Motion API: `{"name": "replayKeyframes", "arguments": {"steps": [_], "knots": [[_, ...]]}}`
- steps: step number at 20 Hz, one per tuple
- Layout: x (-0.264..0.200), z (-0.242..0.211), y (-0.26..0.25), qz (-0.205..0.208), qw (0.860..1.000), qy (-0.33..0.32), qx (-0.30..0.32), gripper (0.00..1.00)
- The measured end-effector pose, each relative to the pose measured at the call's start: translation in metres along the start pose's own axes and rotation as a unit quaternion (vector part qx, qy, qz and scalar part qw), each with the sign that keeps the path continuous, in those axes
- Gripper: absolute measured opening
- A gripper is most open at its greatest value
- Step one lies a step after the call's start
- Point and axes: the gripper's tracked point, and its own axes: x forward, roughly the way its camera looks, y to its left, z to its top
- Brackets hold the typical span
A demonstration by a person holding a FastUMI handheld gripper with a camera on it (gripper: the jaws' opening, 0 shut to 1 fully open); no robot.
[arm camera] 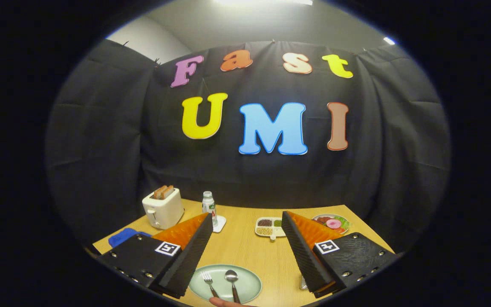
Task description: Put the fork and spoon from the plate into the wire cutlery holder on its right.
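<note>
I see a wooden table (pixel 245 247) against a black cloth wall, with a toaster (pixel 163 208), a bottle (pixel 208 204) and food dishes at the back. My gripper (pixel 247 251) hangs high, fingers spread wide, holding nothing. The plate (pixel 249 290) lies below between them, fork (pixel 208 282) beside spoon (pixel 231 281), close together. A bit of wire, likely the holder (pixel 303 282), peeks by the right finger. My worry: the handles lie flat and near each other, so I could nudge both or skid off the plate.

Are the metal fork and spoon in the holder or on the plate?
On the plate: the metal fork and spoon lie side by side on the pale green plate, between the open gripper's fingers.
</note>
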Motion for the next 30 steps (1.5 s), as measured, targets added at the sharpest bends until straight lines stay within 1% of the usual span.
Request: {"name": "replayKeyframes", "arguments": {"steps": [2, 4, 8, 14, 18, 20, 22, 23, 24, 25, 28, 30], "knots": [[0.003, -0.037, 0.008, 0.021, 0.998, 0.059, -0.026, 0.99], [0.006, -0.069, 0.012, 0.034, 0.992, 0.113, -0.045, 0.99], [0.010, -0.132, 0.014, 0.053, 0.973, 0.216, -0.062, 0.99], [0.010, -0.178, 0.015, 0.063, 0.953, 0.286, -0.078, 0.99], [0.005, -0.214, 0.015, 0.064, 0.930, 0.351, -0.085, 0.98], [0.004, -0.225, 0.016, 0.064, 0.923, 0.372, -0.077, 0.92], [0.008, -0.235, 0.015, 0.058, 0.917, 0.387, -0.083, 0.91], [0.008, -0.244, 0.012, 0.055, 0.911, 0.398, -0.093, 0.91], [0.007, -0.250, 0.014, 0.060, 0.904, 0.413, -0.093, 0.86], [0.006, -0.255, 0.017, 0.063, 0.898, 0.425, -0.091, 0.85], [0.007, -0.266, 0.019, 0.064, 0.886, 0.451, -0.086, 0.67], [0.009, -0.270, 0.022, 0.066, 0.881, 0.460, -0.087, 0.64]]}}
